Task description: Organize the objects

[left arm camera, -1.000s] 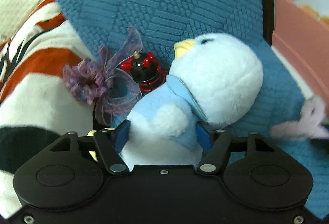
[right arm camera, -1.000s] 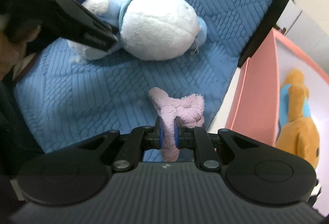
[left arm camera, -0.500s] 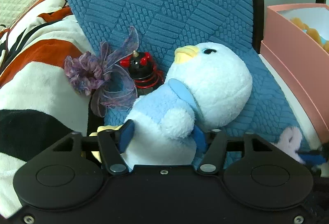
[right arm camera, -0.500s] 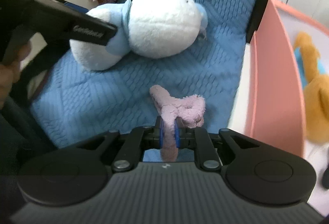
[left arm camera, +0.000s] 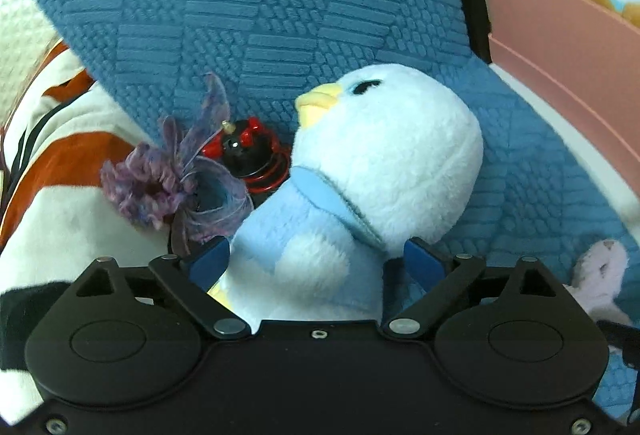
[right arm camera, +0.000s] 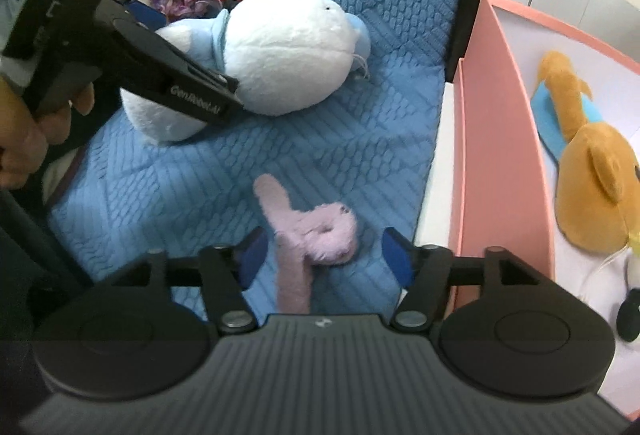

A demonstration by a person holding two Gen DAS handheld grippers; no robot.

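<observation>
Blue penguin plush [left arm camera: 360, 171] between widening left jaws, pink plush [right arm camera: 312, 231] between widening right jaws, both released.

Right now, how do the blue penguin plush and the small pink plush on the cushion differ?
The penguin is much bigger than the pink plush. The penguin is pale blue and white with a yellow beak; the pink plush is all lilac-pink. The penguin lies against the cushion's back, between the opening left gripper pads; the pink plush lies at the front, between the opening right gripper pads. Both are soft toys, still outside the pink box.
</observation>
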